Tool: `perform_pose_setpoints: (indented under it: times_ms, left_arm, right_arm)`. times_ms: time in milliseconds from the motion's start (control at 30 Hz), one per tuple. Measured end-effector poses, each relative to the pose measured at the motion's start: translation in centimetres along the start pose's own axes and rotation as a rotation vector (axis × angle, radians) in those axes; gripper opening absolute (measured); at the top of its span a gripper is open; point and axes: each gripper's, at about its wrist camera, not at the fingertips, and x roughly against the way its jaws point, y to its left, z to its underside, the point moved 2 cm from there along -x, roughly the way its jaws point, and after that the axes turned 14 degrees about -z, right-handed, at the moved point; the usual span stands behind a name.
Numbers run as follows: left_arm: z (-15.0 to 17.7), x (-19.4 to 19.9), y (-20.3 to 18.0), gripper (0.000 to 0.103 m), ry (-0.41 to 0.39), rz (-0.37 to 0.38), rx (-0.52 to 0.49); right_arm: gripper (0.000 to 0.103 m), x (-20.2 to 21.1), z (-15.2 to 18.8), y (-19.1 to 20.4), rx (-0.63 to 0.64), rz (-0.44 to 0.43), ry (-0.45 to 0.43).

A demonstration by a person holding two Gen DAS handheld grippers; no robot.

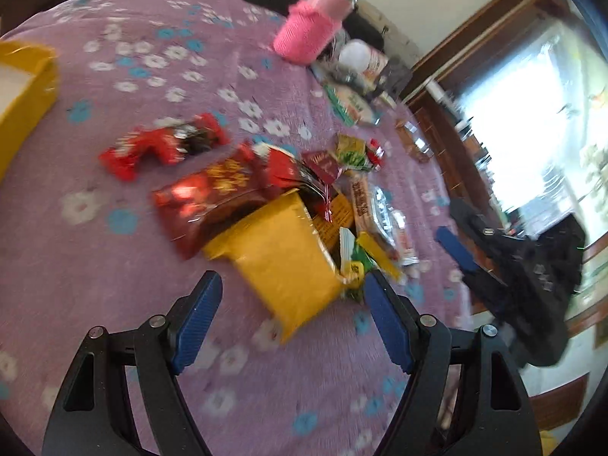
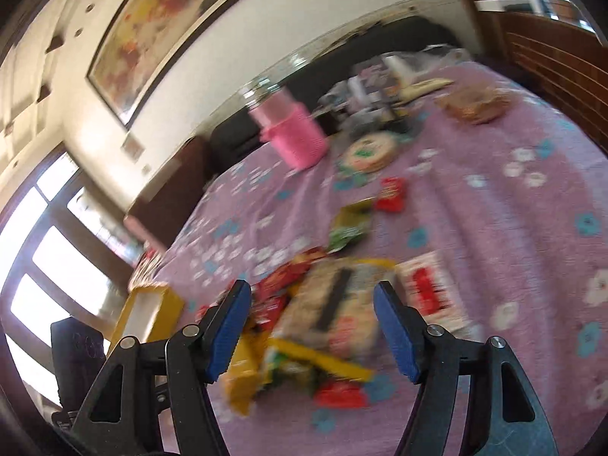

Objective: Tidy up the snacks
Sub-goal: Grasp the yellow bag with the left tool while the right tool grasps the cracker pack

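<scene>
A pile of snack packets lies on the purple flowered cloth (image 1: 114, 190). In the left wrist view a yellow packet (image 1: 285, 262) lies nearest, with a dark red packet (image 1: 212, 197) and a red wrapped snack (image 1: 163, 144) beyond it. My left gripper (image 1: 292, 288) is open and empty, just short of the yellow packet. My right gripper (image 2: 311, 300) is open and empty above a pale packet with a dark stripe (image 2: 334, 307); it also shows at the right of the left wrist view (image 1: 459, 254). A yellow box (image 1: 22, 91) stands at the left and shows in the right wrist view (image 2: 148, 315).
A pink knitted bottle holder (image 1: 307, 26) stands at the far side, with a round green-and-white packet (image 2: 368, 152) and other clutter near it. A red-and-white packet (image 2: 429, 292) lies right of the pile. Both views are motion-blurred.
</scene>
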Motion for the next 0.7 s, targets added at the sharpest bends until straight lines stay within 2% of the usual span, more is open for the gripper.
perform_pose_setpoints:
  times_ms: [33, 133, 200, 233, 267, 300, 467, 600, 700]
  left_arm:
    - [-0.1, -0.7, -0.5, 0.076, 0.012, -0.019, -0.009]
    - [-0.3, -1.5, -2.1, 0.079, -0.045, -0.116, -0.067]
    - [-0.2, -1.7, -2.4, 0.079, -0.078, -0.104, -0.1]
    - [-0.2, -1.7, -2.2, 0.071, -0.089, -0.1, -0.108]
    - [-0.3, -1.7, -2.0, 0.047, -0.09, -0.095, -0.114]
    - [-0.3, -1.8, -1.5, 0.042, -0.079, -0.073, -0.112]
    - [-0.1, -0.9, 0.3, 0.042, -0.071, -0.054, -0.086]
    - [0.9, 1.2, 1.5, 0.042, -0.091, -0.026, -0.069]
    - [1.9, 3.5, 2.5, 0.042, -0.131, -0.038, -0.079]
  right_arm:
    - [0.07, 0.2, -0.2, -0.8, -0.019, 0.007, -0.004]
    - [0.07, 0.3, -0.7, -2.3, -0.061, 0.01, -0.013]
    - [0.07, -0.1, -0.6, -2.8, -0.078, 0.003, -0.004]
    - [0.07, -0.4, -0.4, -2.8, -0.078, 0.002, 0.005]
    - [0.07, -0.8, -0.2, -2.7, -0.072, 0.0, 0.019]
    - [0.07, -1.3, -0.1, -2.6, -0.063, -0.005, 0.038]
    - [0.07, -4.0, 1.6, -1.7, -0.021, 0.022, 0.128]
    - [0.074, -4.7, 2.3, -1.0, 0.015, 0.081, 0.136]
    - [0.075, -4.9, 1.9, -1.4, -0.03, 0.124, 0.146]
